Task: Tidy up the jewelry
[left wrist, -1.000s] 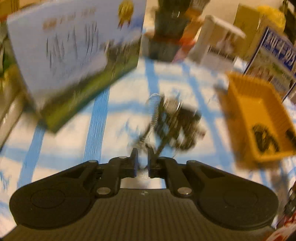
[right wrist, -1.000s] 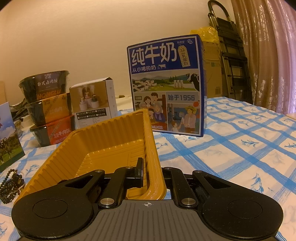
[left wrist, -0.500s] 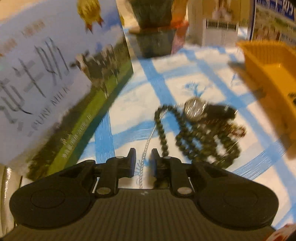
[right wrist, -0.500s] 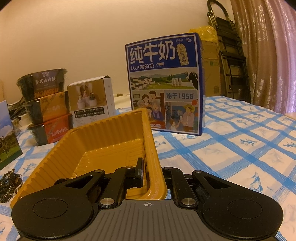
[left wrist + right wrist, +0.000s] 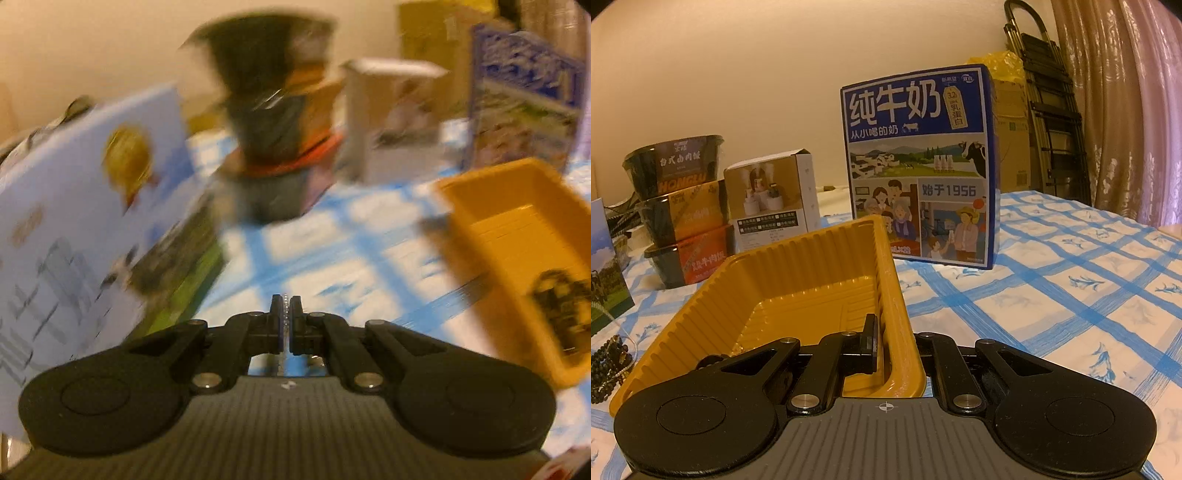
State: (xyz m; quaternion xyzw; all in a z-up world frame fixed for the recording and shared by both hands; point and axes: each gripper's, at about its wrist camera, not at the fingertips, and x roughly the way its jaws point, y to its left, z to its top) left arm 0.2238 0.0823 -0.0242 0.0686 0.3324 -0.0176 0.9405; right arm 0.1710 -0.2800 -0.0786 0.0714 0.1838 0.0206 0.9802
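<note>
My left gripper (image 5: 284, 308) is shut on a thin silver chain (image 5: 284, 318) that shows as small beads between the fingertips; the view is blurred by motion. The yellow ribbed tray (image 5: 517, 236) lies to its right with dark beaded jewelry (image 5: 561, 306) inside. My right gripper (image 5: 886, 332) is shut on the tray's right wall (image 5: 894, 302), one finger inside and one outside. Dark bead bracelets (image 5: 609, 362) lie on the cloth left of the tray.
A blue-and-white checked cloth (image 5: 1071, 295) covers the table. At the back stand a blue milk carton box (image 5: 919, 166), a small white box (image 5: 775, 199) and stacked noodle bowls (image 5: 679, 210). A light-blue milk box (image 5: 81, 229) stands close on the left.
My left gripper has closed on the silver chain and lifted, swinging up and toward the tray; the bead pile has left its view. The right gripper still holds the tray wall.
</note>
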